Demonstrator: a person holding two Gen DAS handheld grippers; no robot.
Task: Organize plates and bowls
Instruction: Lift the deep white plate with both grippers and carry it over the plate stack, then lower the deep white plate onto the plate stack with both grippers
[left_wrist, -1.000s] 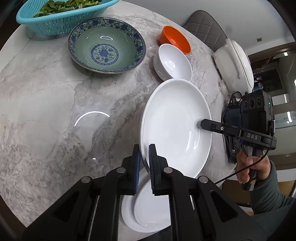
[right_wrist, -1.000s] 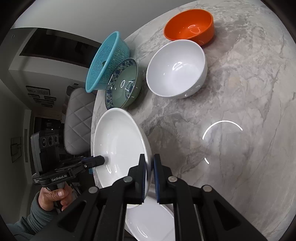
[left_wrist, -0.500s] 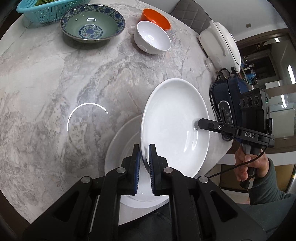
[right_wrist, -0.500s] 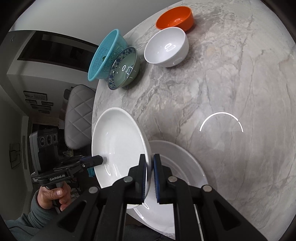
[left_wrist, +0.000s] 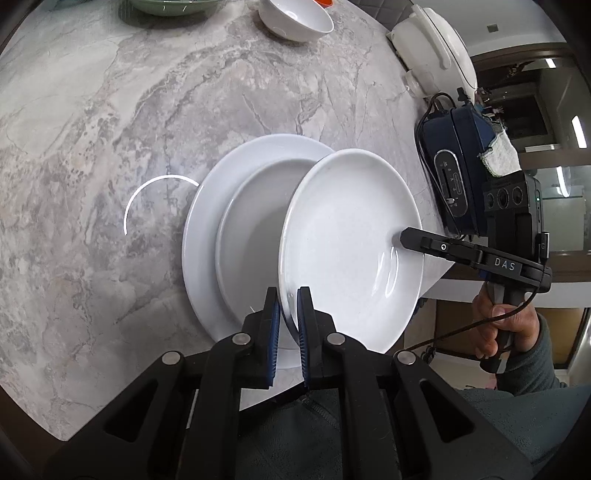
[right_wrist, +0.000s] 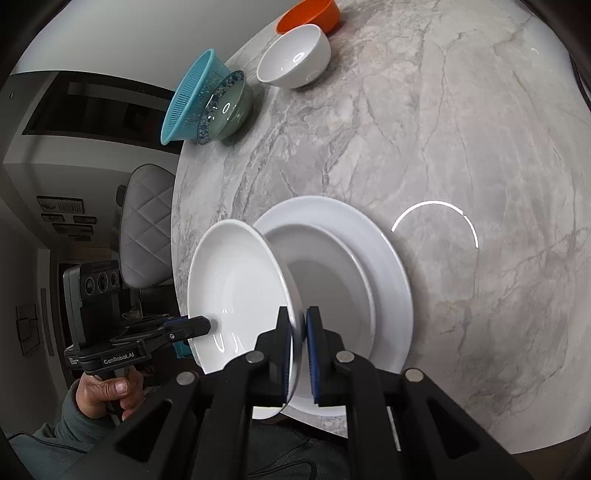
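2-gripper carry: white plate over the stack, not set down yet.

We've got the white plate (left_wrist: 351, 243) pinched at opposite rim edges: left hand-held gripper (left_wrist: 287, 325) clamped narrow on the near rim, right hand-held gripper (right_wrist: 298, 343) same on the far side, so it can't swing. Plate's tilted, one edge over the stacked plates (left_wrist: 229, 229) at the worktop (left_wrist: 92, 129) front edge, the other past it; we can't tell if it touches them. Prob tilted for clearance. Next, imo: level, centre, lower, then release both. White bowl (right_wrist: 293, 55), orange bowl (right_wrist: 308, 14), patterned bowl (right_wrist: 223, 109), blue colander (right_wrist: 192, 98) sit well apart at the far side, unsorted.
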